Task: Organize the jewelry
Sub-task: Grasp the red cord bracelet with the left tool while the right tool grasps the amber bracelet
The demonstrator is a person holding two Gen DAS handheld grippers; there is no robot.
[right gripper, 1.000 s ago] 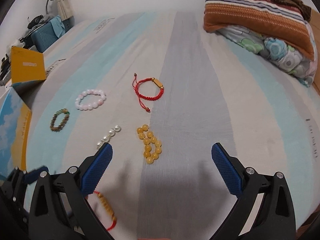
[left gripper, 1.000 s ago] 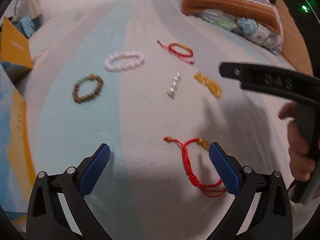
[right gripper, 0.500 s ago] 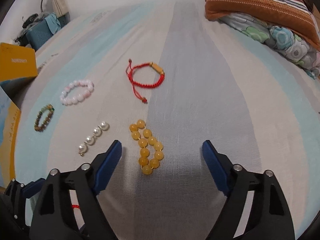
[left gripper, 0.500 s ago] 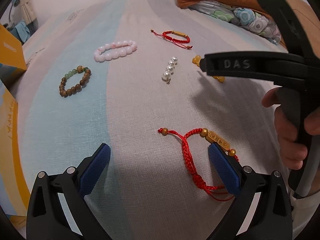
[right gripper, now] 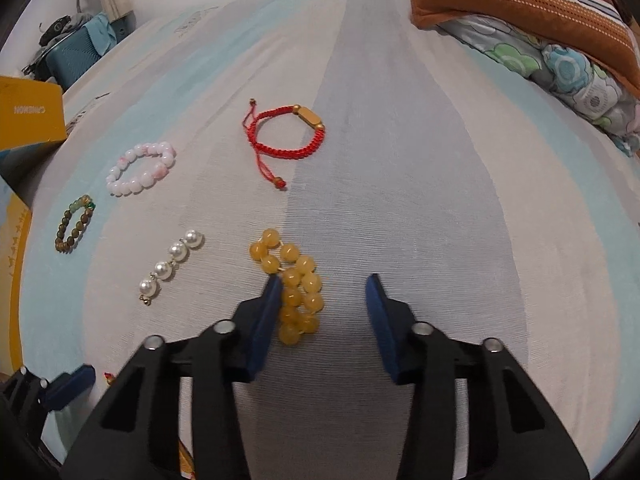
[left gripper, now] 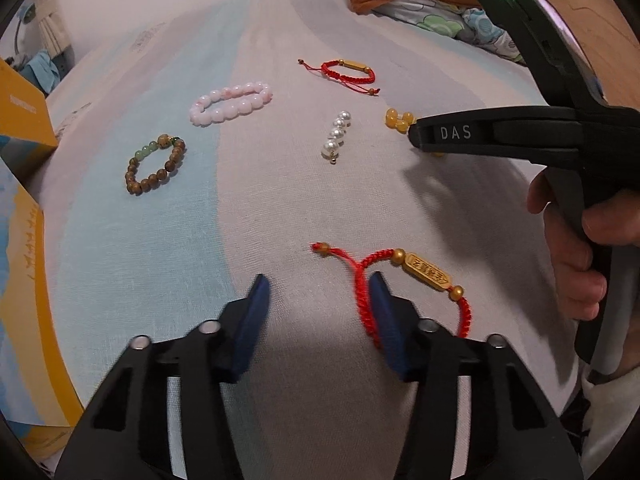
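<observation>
Several bracelets lie on the striped bedsheet. My left gripper (left gripper: 318, 284) is open; its right finger rests on the cord of a red string bracelet with a gold bar (left gripper: 424, 274). My right gripper (right gripper: 324, 284) is open, low over a yellow bead bracelet (right gripper: 298, 284) that lies just inside its left finger. A pearl strand (right gripper: 170, 266), a pink bead bracelet (right gripper: 140, 168), a brown and green bead bracelet (right gripper: 74, 224) and a second red string bracelet (right gripper: 290, 130) lie farther off. These also show in the left wrist view: pearls (left gripper: 336, 136), pink (left gripper: 232, 102).
A yellow cardboard box (left gripper: 24, 116) stands at the left edge of the bed. Folded blankets and a floral pillow (right gripper: 552, 40) lie at the far right. The right gripper's body (left gripper: 500, 132) and the hand holding it fill the right of the left wrist view.
Both grippers have narrowed their jaws and moved down and forward. The left closed in on the near red bracelet, the right on the yellow bead bracelet.
</observation>
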